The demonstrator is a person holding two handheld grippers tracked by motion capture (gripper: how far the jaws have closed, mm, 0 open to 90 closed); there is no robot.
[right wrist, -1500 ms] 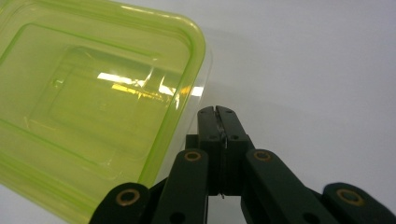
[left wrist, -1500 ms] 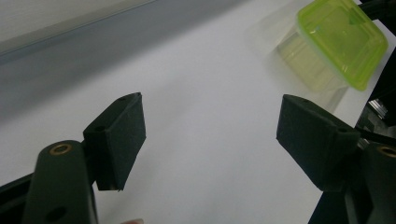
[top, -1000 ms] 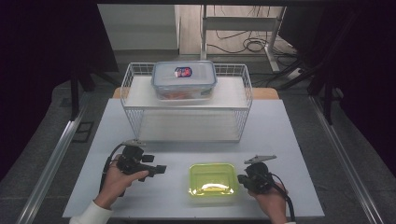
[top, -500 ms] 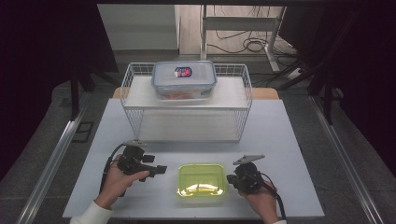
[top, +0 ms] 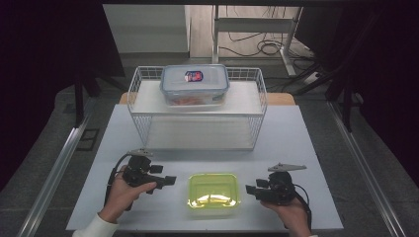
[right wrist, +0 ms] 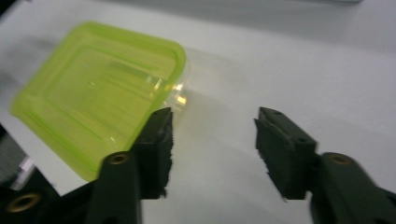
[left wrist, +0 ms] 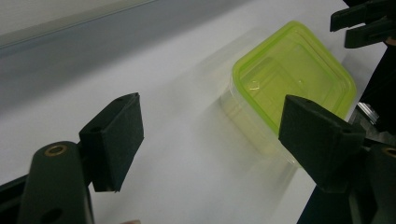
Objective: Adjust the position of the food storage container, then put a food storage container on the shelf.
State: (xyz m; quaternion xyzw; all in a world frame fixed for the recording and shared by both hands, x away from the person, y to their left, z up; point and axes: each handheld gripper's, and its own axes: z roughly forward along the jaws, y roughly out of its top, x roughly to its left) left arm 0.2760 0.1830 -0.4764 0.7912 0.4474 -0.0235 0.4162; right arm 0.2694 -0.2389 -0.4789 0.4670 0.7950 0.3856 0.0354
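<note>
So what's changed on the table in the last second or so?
The right gripper slid the green-lidded container leftward toward the table's middle, then let go: its fingers have just been opening with nothing between them, and it has backed off to the right. The left gripper stayed put, open beside the container. The clear lidded box on the wire rack has not moved.

The label (top: 193,76) on the clear lidded box (top: 194,85) is too small to read.
</note>
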